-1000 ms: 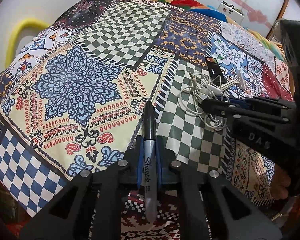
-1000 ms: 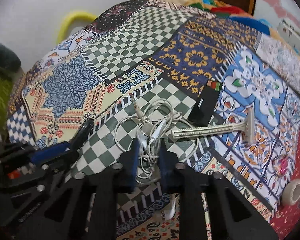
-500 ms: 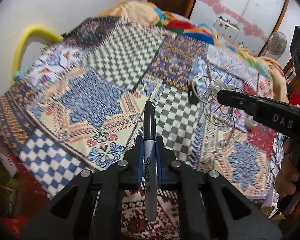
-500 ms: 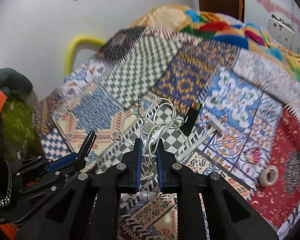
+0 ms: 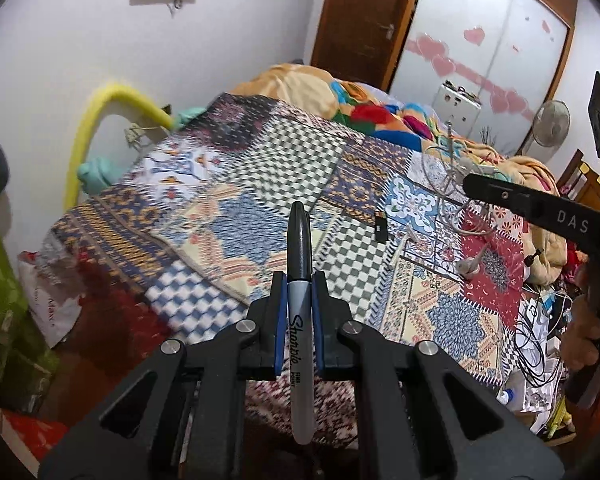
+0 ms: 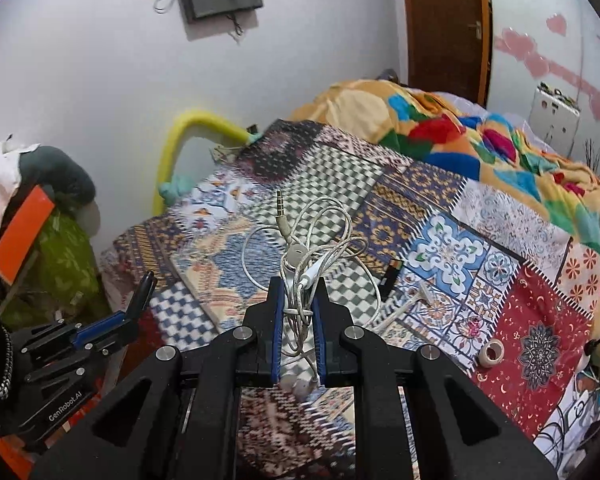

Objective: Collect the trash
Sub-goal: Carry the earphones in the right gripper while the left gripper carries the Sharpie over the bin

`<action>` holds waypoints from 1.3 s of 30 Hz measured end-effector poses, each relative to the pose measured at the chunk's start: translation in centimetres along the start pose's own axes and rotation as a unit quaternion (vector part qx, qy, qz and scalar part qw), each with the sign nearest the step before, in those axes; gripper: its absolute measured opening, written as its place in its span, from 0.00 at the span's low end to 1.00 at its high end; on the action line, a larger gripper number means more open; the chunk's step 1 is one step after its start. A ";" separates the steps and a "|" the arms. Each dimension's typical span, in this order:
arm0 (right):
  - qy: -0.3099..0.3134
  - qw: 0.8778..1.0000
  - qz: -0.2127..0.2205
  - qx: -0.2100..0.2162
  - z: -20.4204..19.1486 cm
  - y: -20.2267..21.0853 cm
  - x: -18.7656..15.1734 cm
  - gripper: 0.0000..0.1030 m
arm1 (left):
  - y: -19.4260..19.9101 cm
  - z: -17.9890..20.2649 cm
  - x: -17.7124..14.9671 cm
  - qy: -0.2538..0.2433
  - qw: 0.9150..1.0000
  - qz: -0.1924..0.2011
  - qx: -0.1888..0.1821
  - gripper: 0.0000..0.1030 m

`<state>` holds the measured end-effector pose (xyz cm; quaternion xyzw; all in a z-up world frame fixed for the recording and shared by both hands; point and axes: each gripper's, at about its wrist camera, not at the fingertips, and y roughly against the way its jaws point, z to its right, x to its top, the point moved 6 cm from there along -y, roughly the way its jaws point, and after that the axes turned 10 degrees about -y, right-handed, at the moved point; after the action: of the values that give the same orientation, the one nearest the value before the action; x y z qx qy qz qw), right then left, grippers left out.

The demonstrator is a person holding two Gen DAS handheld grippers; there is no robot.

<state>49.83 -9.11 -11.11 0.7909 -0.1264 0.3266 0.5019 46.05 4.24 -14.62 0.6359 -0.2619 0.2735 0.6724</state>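
Above a patchwork bedspread [image 5: 380,280], 2 grippers are clamped shut on trash — the left gripper [image 5: 299,312] pinches a Sharpie marker [image 5: 299,256], the right gripper [image 6: 298,312] a tangle of white earphones [image 6: 308,248]. Both items hang clear of the bed.

The patchwork quilt [image 5: 228,184] is printed cloth, soft and matt, under a marker [image 5: 299,264] of smooth, glossy plastic. The tangled earphones [image 6: 312,248] look like smooth white plastic cord with a metal plug. The door [image 5: 364,20] is polished brown wood.
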 end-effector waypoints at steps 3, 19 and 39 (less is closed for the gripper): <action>0.013 1.000 0.005 0.010 -2.1 1.3 -0.6 0.12 | 2.7 -1.6 -1.3 0.013 1.000 0.005 0.013 0.10; 0.098 0.990 -0.032 0.099 -16.3 2.5 -8.2 0.12 | 13.5 -11.7 -11.0 0.092 0.990 0.007 0.106 0.10; 0.198 0.955 -0.176 0.129 -28.8 -7.3 -20.1 0.12 | 11.0 -22.4 -24.6 0.207 0.966 -0.089 0.125 0.10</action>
<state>27.24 16.96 -21.08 0.7783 0.1605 0.3964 0.4598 20.84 26.17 -25.23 0.6654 -0.0233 0.3685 0.6488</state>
